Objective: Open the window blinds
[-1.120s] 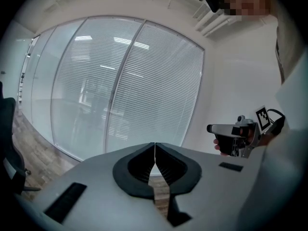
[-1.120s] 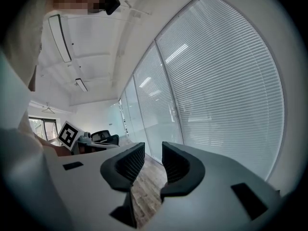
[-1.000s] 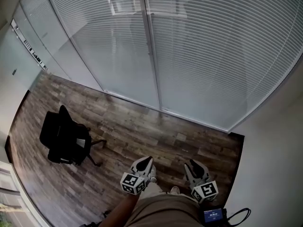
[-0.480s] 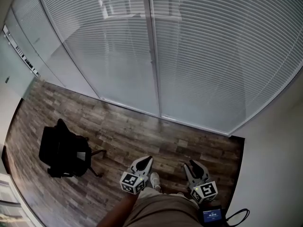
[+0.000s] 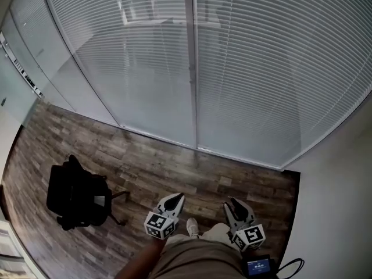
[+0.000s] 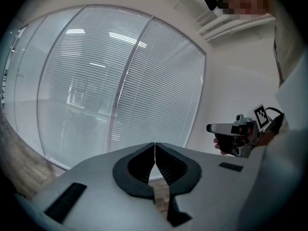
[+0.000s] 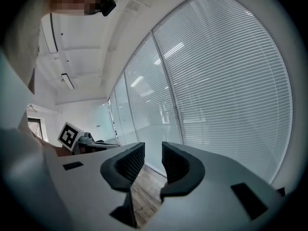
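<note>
Seen from above in the head view, the window blinds (image 5: 261, 68) hang lowered across the whole glass wall ahead. An upright frame post (image 5: 193, 68) splits them, and they reach down to the wooden floor (image 5: 163, 158). The person stands back from them with both grippers held low at the waist, well apart from the slats, a stretch of floor between. Only this view takes in the black office chair (image 5: 78, 196) off to the left and the small lit screen (image 5: 260, 266) by the person's right hip.

The gripper views show what the head view cannot. The left gripper (image 6: 154, 150) has its jaws pressed together tip to tip, with nothing caught in them. The right gripper (image 7: 153, 153) has its jaws spread a little, and only floor and blinds show through the gap. The left gripper view also shows the right gripper side-on against a white wall (image 6: 226, 90). The right gripper view alone shows a ceiling light (image 7: 67, 81).
</note>
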Demonstrator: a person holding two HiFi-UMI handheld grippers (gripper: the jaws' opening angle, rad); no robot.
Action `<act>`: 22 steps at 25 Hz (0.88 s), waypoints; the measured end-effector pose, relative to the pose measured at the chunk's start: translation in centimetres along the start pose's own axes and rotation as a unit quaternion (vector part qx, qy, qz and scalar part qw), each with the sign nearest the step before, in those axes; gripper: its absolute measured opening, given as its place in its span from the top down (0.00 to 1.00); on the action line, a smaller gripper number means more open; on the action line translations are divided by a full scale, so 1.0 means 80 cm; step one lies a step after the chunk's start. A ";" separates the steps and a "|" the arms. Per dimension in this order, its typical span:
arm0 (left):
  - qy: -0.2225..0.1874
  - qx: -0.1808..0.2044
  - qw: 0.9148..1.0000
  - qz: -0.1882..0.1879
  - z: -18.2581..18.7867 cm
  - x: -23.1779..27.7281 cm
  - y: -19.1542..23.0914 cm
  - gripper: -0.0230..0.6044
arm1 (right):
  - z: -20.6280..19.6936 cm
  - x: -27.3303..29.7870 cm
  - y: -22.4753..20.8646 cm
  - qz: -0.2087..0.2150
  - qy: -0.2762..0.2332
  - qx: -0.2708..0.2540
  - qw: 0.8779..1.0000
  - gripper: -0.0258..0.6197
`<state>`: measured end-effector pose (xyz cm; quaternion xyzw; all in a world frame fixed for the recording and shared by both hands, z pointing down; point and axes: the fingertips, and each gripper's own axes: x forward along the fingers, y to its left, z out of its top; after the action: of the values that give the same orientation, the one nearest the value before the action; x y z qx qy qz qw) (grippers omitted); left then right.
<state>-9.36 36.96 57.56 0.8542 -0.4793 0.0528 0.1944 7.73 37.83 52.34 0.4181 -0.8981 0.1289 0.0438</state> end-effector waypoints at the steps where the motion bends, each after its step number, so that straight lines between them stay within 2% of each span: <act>1: 0.001 -0.002 1.000 0.000 0.002 0.001 0.006 0.94 | 0.002 0.004 0.000 -0.001 0.002 -0.002 1.000 0.80; 9: 0.013 -0.009 1.000 -0.012 0.000 0.040 0.011 0.94 | 0.008 0.021 -0.040 -0.023 0.002 0.001 1.000 0.80; 15: 0.018 -0.015 1.000 0.004 0.009 0.087 0.018 0.94 | 0.009 0.051 -0.087 -0.008 0.008 0.010 1.000 0.80; 22: 0.014 -0.014 1.000 0.021 0.024 0.149 0.027 0.94 | 0.028 0.093 -0.145 0.018 -0.004 -0.005 1.000 0.80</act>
<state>-4.95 25.68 59.70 0.8404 -0.4953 0.0619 0.2113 11.79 24.56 53.83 0.4021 -0.9064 0.1232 0.0404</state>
